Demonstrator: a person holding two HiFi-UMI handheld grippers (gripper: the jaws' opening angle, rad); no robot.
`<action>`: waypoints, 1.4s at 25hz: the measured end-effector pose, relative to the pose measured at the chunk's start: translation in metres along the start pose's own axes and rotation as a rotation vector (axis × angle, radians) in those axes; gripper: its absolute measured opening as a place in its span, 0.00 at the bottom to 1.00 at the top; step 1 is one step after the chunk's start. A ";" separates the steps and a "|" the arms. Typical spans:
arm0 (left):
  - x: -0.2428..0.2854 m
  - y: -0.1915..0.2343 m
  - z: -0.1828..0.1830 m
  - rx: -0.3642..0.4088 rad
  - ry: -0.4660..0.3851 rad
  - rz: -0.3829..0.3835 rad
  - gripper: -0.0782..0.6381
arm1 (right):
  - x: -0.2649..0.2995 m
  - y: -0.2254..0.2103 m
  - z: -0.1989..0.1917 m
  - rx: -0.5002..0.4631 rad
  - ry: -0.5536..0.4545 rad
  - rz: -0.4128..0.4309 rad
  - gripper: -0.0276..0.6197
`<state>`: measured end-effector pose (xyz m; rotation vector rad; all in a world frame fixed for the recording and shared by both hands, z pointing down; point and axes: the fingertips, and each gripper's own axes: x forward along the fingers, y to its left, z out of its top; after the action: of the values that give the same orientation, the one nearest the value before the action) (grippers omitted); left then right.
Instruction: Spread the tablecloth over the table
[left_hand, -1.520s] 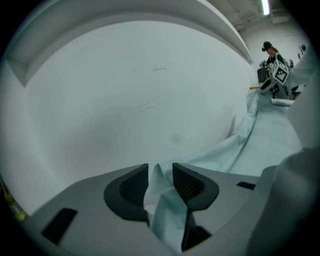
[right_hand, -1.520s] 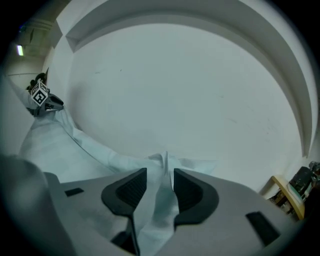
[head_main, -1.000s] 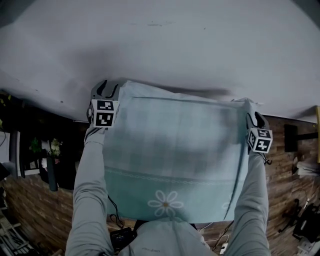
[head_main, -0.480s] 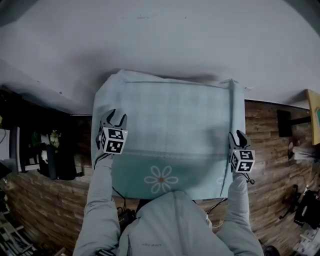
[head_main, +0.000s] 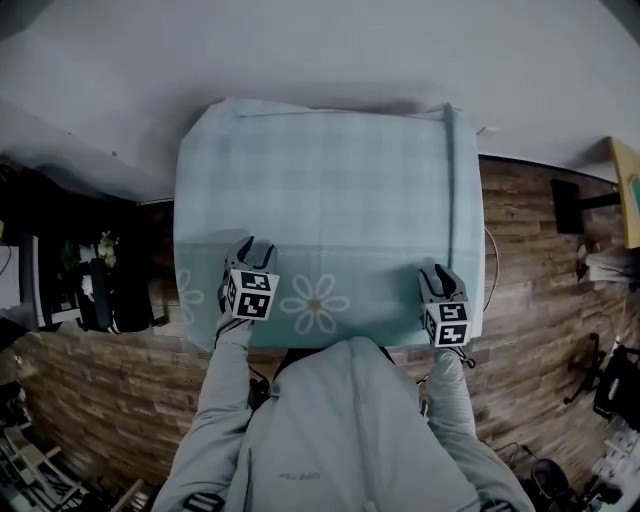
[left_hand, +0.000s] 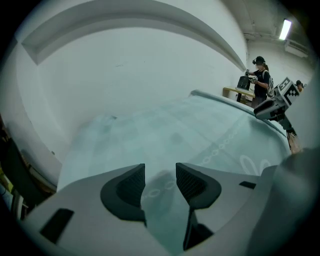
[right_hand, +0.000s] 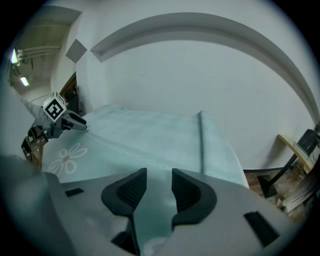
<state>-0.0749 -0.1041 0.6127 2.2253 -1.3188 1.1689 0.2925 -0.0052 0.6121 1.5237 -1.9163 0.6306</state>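
Pale teal cloth, the tablecloth (head_main: 320, 200), lies spread flat at the middle of the head view, hiding whatever carries it; its far edge sits close to the white wall (head_main: 320, 60) at the top of the frame, and its near edge reaches the person's chest at the bottom; a white flower print (head_main: 315, 303) and a chain-like border run across the near strip, and a raised fold (head_main: 452, 180) runs along the right side, beyond which the cloth drops towards the wood-patterned floor (head_main: 540, 250); the left gripper (head_main: 250, 245) is over the near strip at lower left, just left of the flower, and the right gripper (head_main: 440, 272) is near the lower right corner, the two well apart; each gripper's own view shows its jaws standing apart with the cloth showing in the gap and the ribbed pads not pressed on it; whether the tips touch the fabric I cannot tell; another person (left_hand: 260, 82) stands by a bench at the upper right of the left gripper view.
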 end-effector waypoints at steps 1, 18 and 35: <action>0.000 -0.009 -0.009 -0.003 0.015 -0.009 0.38 | -0.001 0.003 -0.008 0.011 0.011 -0.003 0.28; 0.021 -0.069 0.010 -0.039 -0.038 -0.036 0.19 | 0.004 -0.069 -0.032 0.124 0.009 -0.134 0.36; 0.045 -0.099 0.047 -0.033 -0.049 -0.057 0.19 | 0.010 -0.158 -0.027 0.090 0.005 -0.190 0.26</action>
<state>0.0423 -0.1068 0.6322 2.2663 -1.2745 1.0715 0.4496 -0.0297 0.6377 1.7340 -1.7340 0.6416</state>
